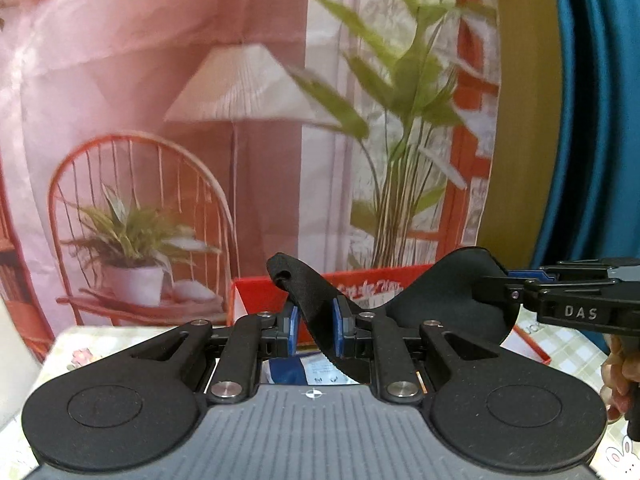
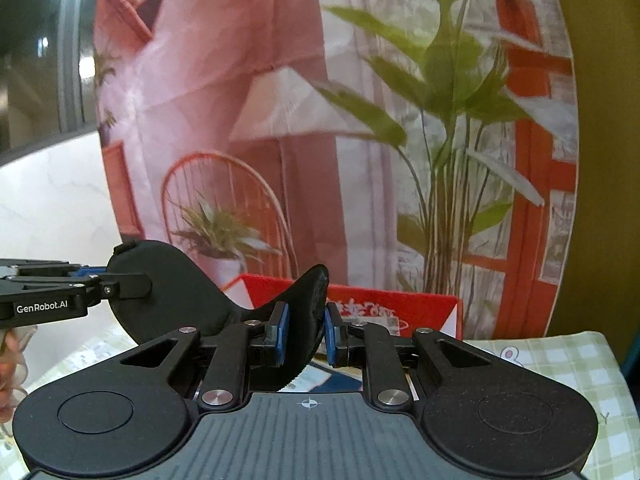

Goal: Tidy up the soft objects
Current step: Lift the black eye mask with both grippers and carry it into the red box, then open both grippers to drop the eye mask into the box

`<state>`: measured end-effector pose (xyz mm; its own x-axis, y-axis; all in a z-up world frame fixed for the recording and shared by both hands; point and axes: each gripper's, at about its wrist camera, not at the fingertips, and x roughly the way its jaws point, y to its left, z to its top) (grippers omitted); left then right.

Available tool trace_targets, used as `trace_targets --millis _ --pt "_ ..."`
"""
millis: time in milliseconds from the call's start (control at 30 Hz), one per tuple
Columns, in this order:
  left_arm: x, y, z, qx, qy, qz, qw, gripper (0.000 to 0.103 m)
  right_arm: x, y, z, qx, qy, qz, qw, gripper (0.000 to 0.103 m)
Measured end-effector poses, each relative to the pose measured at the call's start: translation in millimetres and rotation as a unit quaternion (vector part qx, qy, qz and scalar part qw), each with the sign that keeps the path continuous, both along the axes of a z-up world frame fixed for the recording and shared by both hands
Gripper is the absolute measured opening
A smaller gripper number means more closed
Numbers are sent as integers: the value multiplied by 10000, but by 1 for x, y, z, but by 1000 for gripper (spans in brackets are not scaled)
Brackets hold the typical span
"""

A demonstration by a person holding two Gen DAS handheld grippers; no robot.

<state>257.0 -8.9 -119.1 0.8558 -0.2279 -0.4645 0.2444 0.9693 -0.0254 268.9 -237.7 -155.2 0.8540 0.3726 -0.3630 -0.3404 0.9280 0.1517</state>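
Black eye mask stretched between both tongs, above the worktop.
Left wrist view: left tongs (image 1: pixel 314 330) clamp one soft, matte lobe of the eye mask (image 1: pixel 440 300); red box (image 1: pixel 264 296) beyond. Right wrist view: right tongs (image 2: pixel 306 334) clamp the other lobe; checked worktop (image 2: pixel 560 364) below.

**Black eye mask held up by both ends**

A soft black eye mask (image 1: pixel 452 292) hangs in the air above a table, stretched sideways. Its two rounded padded lobes curve and twist slightly, each outer end pinched, the narrow bridge dipping between them.
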Motion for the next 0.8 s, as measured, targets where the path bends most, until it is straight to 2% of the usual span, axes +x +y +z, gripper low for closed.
trace_targets --millis 300,433,800 --pt "34 -1 -48 -83 868 -44 9962 18 38 7 -44 -658 717 -92 9952 17" --pt "38 -3 -64 38 1231 -130 9923 18 42 7 -58 -735 998 -74 9923 17" --pt "42 0 -70 -21 1367 -86 9906 20 45 5 -68 -633 1279 -157 9896 18"
